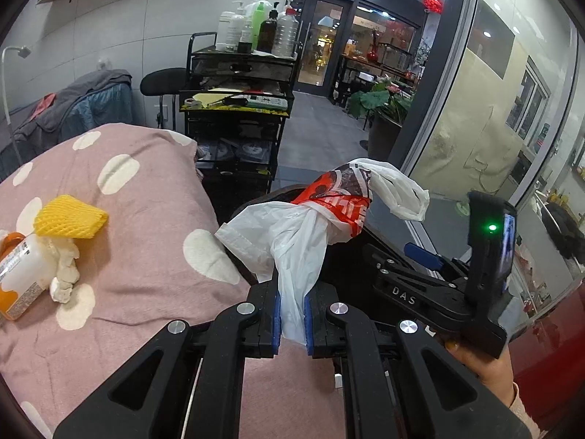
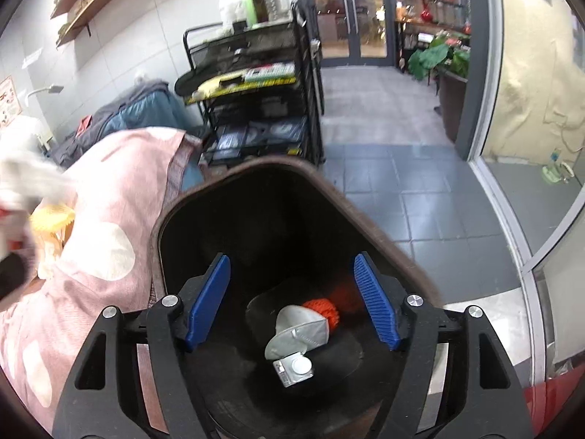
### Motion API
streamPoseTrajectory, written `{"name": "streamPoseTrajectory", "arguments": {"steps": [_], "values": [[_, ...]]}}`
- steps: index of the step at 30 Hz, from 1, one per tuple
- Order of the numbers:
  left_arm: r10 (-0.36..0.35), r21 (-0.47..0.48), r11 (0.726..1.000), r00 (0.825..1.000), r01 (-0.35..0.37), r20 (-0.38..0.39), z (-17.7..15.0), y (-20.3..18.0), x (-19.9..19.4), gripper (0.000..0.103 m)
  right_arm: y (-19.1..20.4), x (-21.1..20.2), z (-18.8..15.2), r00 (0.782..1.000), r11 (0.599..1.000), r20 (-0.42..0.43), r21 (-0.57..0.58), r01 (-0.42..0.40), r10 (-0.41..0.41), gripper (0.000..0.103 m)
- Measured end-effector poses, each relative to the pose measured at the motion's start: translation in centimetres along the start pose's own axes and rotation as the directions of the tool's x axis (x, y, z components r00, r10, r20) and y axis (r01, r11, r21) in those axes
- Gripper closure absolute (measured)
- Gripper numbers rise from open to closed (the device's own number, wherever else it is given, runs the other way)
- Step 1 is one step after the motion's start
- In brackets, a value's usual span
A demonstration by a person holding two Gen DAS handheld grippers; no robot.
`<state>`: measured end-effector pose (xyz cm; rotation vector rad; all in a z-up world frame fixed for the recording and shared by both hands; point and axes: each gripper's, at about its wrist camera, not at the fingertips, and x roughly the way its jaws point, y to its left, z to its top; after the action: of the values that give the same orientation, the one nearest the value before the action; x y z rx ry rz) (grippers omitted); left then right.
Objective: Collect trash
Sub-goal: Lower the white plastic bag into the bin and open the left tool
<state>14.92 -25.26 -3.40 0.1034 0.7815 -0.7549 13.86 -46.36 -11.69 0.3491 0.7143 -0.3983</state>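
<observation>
Thin crinkled plastic bag [image 1: 303, 241], soft matt cloth blanket [image 1: 146, 197], yellow foam netting [image 1: 69, 216].

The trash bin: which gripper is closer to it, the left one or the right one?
Right. The right gripper hangs open directly over the trash bin, looking down inside. The left gripper is beside the bin, above the pink blanket, squeezing a plastic bag.

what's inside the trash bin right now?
Looking down into the dark trash bin in the right wrist view: a grey face mask, an orange mesh piece and a small white-capped packet. The far bottom is in shadow and can't be read.
</observation>
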Motion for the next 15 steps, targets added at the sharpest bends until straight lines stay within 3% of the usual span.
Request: {"name": "streamPoseTrajectory", "arguments": {"steps": [6, 15], "values": [[-0.011, 0.018, 1.000, 0.998, 0.012, -0.060, 0.3, -1.5, 2.9, 0.094, -1.4, -2.7, 0.0, 0.997, 0.999, 0.069, 0.006, 0.045, -0.046, 0.031], [-0.023, 0.026, 0.999, 0.986, 0.027, -0.165, 0.7, -3.0, 7.2, 0.094, -3.8, -4.1, -0.3, 0.992, 0.995, 0.089, 0.050, 0.085, -0.090, 0.029]]}}
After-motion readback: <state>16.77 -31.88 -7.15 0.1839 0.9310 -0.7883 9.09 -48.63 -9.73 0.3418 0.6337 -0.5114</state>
